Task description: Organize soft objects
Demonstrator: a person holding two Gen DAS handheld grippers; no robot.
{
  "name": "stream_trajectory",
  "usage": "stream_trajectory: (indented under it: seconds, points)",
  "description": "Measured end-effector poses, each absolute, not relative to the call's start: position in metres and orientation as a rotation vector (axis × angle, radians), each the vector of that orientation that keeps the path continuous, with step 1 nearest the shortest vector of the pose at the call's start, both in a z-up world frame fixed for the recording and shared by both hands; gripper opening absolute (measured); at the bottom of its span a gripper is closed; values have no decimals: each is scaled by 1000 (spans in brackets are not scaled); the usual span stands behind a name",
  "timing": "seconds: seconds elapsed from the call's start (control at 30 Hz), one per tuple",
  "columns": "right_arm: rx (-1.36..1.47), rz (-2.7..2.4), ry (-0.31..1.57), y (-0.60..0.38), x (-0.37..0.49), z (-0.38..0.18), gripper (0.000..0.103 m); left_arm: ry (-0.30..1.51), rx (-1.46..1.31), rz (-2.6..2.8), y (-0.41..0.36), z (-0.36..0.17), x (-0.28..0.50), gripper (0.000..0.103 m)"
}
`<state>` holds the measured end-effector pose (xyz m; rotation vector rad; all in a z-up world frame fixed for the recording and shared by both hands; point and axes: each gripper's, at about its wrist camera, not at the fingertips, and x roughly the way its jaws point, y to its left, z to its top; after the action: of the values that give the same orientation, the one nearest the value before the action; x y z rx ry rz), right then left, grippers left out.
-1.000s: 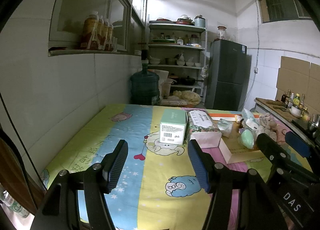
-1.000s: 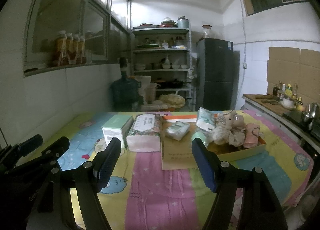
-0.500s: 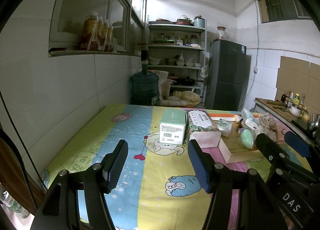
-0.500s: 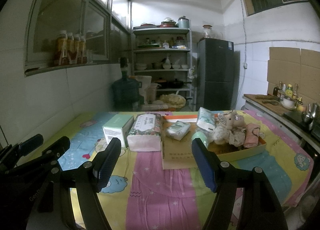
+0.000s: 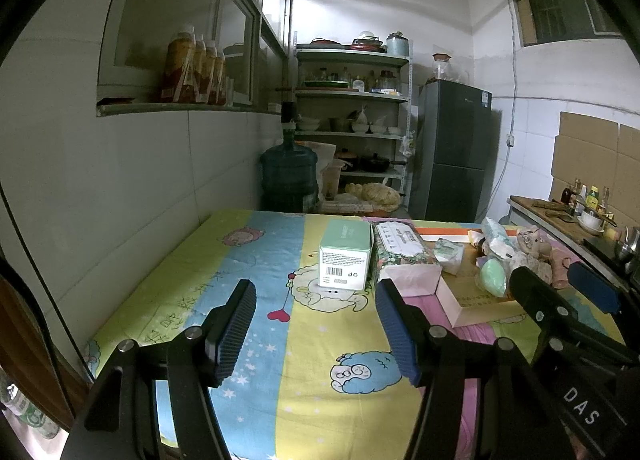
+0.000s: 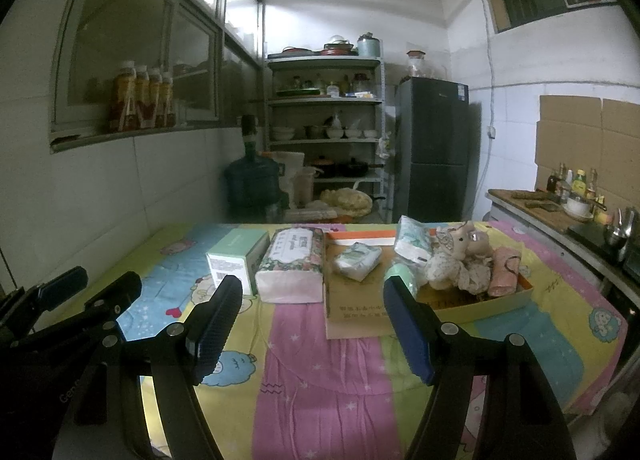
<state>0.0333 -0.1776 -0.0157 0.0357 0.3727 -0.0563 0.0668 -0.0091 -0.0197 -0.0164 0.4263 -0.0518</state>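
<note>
Soft objects sit at the far right of the bench, well beyond both sets of jaws, which stand apart with nothing between them. The left gripper (image 5: 316,324) hangs over the near edge facing the green box (image 5: 345,252); the right gripper (image 6: 310,324) faces the open flap of the cardboard tray (image 6: 480,300).

Nearest the right jaws is a mint-green soft lump (image 6: 402,274), partly hidden behind one finger, so what it is cannot be told and a blind grab could clip the tray wall. Beyond it the plush toy (image 6: 456,256) and pink rolled cloth (image 6: 505,272) are heaped touching; pinching one will likely drag the other out, perhaps over the right edge. The small wrapped tissue pack (image 6: 358,260) on the flap and the crinkly pack (image 6: 414,238) leaning behind it are slippery film and may squirt out. The floral tissue pack (image 6: 294,264) touches the green box, so squeezing it could shove the box. The loose bench cloth (image 6: 320,360) can bunch under low jaws.
</note>
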Motion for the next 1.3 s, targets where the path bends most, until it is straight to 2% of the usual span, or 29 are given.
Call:
stream_trajectory:
  seconds: [1.3]
  points:
    - [33, -53, 370, -175, 32, -15, 75, 425, -18, -51, -11, -20, 65, 62]
